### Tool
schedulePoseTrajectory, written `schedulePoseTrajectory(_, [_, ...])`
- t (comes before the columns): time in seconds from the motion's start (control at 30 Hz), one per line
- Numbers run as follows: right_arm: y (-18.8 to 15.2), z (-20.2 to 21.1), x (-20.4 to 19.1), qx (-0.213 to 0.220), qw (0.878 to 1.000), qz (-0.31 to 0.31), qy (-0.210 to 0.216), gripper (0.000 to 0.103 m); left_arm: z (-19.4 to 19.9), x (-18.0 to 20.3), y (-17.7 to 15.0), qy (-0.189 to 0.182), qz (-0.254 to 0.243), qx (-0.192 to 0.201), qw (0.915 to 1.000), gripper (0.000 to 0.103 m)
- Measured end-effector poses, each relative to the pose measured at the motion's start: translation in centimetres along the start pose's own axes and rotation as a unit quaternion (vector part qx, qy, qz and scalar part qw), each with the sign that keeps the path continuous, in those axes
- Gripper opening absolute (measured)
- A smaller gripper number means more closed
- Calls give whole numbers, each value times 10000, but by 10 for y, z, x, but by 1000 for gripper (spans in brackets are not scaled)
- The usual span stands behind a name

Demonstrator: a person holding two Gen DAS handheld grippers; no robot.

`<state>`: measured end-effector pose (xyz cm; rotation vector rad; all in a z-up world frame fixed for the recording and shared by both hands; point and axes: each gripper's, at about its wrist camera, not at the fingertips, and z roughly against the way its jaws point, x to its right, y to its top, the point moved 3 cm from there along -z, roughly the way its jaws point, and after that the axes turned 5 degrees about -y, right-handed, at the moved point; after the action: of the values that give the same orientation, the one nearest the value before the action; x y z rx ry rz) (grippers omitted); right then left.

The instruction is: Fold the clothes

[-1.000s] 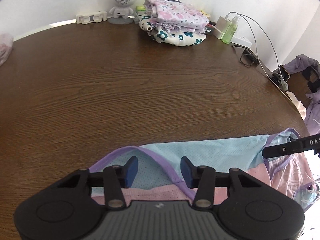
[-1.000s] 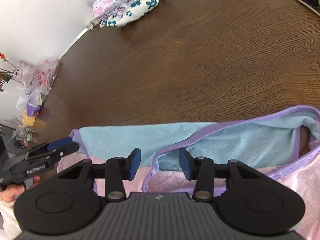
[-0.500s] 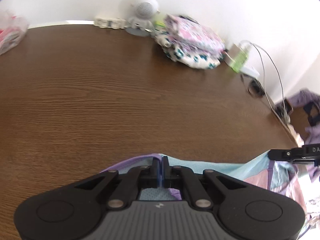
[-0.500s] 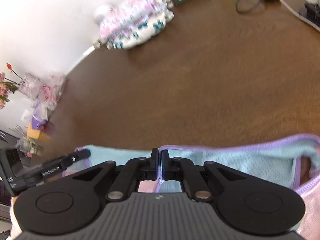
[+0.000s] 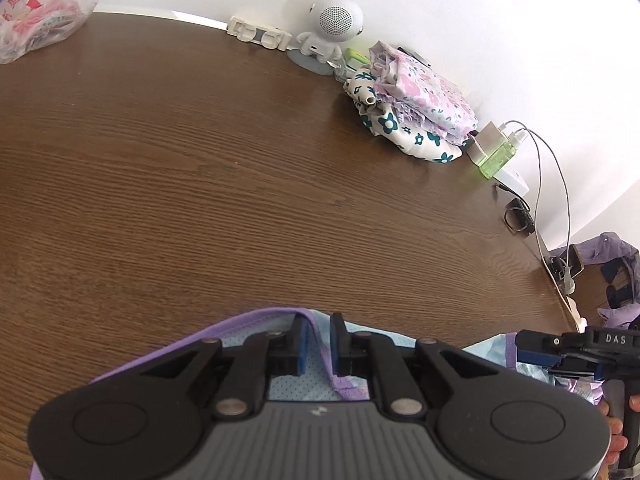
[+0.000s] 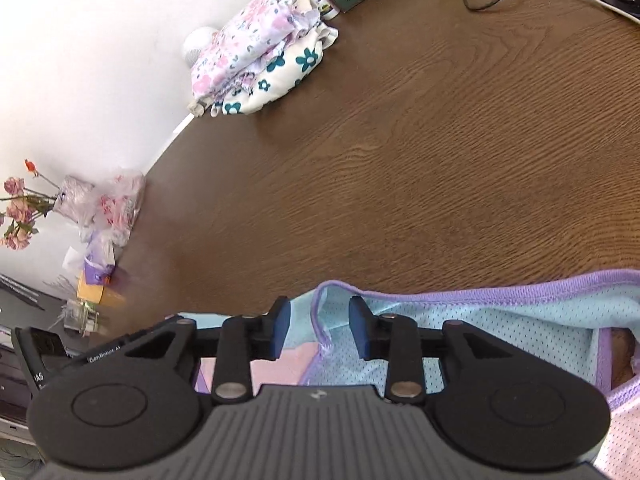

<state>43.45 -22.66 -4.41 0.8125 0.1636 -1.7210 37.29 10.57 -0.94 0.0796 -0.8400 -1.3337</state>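
A light-blue and pink mesh garment with purple trim (image 5: 256, 322) (image 6: 500, 316) lies on the near part of the brown wooden table (image 5: 240, 184). My left gripper (image 5: 318, 342) has its jaws slightly apart, with a purple-trimmed fold standing between the pads. My right gripper (image 6: 319, 330) is open, its jaws astride another purple-edged fold of the same garment. The right gripper also shows at the right edge of the left wrist view (image 5: 560, 350).
A stack of folded floral clothes (image 5: 412, 108) (image 6: 264, 60) sits at the far edge near a white robot-shaped speaker (image 5: 332, 28). Chargers, a green bottle (image 5: 500, 152) and cables lie at the right. A plastic bag (image 5: 40, 12) sits far left.
Both grippers closed on the garment's trim half a second ago and lifted it forward. Now both have opened, the right wider than the left, and the fold rests between the pads.
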Motion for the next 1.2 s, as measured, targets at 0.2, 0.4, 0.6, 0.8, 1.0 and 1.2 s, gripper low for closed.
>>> schedulePoseTrajectory(0.2, [8,-15,-6,-76,9995,-199,-215,28,-4,8,0,196,-207,2,9996,3])
schedulePoseTrajectory(0.4, [6,-3,-19,315,9985,411,-168,2,-2,1,-2,308,-52,256,9992,1])
schedulePoseTrajectory(0.6, [15,4,1,605,9979,217,-111,2,0,-11,-2,189,394,455,9980,1])
schedulePoseTrajectory(0.8, [17,-3,3,648,9976,208,-78,2,0,-13,0,191,528,536,9970,1])
schedulePoseTrajectory(1.0, [17,-7,5,722,9972,154,-112,2,-1,-21,-2,13,850,709,9939,3])
schedulePoseTrajectory(1.2, [16,7,13,566,9981,-120,190,22,24,-10,-5,-100,497,715,9962,50])
